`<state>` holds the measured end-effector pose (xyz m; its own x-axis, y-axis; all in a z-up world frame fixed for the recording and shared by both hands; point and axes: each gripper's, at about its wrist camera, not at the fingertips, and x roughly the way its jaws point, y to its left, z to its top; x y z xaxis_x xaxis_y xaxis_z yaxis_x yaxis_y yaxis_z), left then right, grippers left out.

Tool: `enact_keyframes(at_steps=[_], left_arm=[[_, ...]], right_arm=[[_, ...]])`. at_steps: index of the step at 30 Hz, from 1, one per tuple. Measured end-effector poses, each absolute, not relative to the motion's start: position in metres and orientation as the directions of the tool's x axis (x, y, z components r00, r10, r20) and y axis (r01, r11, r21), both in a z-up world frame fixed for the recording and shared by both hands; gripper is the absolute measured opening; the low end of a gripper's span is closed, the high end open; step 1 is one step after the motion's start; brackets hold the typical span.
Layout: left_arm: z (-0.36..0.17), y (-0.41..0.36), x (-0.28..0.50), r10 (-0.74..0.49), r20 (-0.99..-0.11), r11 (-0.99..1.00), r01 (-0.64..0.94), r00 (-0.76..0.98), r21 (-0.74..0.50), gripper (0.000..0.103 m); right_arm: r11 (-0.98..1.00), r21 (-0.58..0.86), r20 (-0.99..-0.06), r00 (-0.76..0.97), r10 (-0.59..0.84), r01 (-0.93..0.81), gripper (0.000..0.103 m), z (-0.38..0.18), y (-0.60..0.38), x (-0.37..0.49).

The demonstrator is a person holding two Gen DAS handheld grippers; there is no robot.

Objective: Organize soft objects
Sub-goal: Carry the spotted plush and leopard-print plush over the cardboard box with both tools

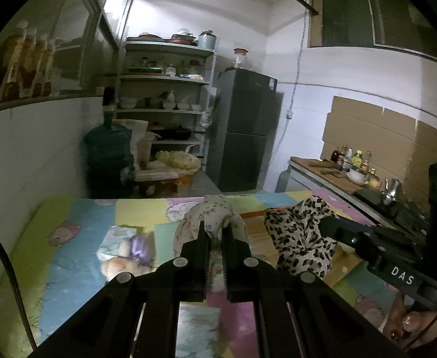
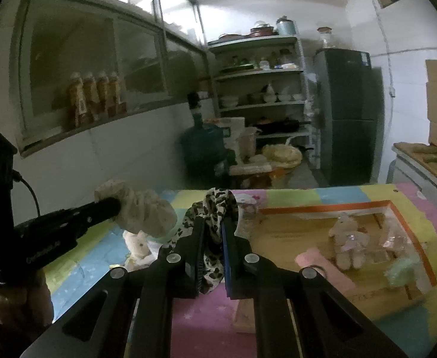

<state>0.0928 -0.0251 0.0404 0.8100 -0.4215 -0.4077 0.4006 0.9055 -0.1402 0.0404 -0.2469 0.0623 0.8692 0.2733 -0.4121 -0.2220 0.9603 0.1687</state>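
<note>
speckled cloth (image 1: 211,220) pinched in left tongs (image 1: 215,235); leopard cloth (image 2: 215,208) pinched in right tongs (image 2: 213,232).

Dim indoor room, cool white light spilling from ceiling around 12 o'clock, murky shadow at 9 o'clock wall, heavy fisheye bending and black vignette at rims, soft motion blur and grainy noise throughout.

White capitals "DAS" stand on the black body of my right gripper (image 1: 322,223), seen from the left wrist. I can read no other lettering; the print on my left gripper (image 2: 115,205) is blurred.
</note>
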Motion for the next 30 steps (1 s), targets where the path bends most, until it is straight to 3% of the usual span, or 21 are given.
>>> enact_keyframes(at_steps=[30], left_arm=[[0.043, -0.126, 0.106, -0.543, -0.427, 0.829, 0.544, 0.723, -0.133, 0.007]], right_arm=[[0.980, 0.189, -0.374, 0.917, 0.136, -0.068, 0.011, 0.073, -0.339, 0.028]])
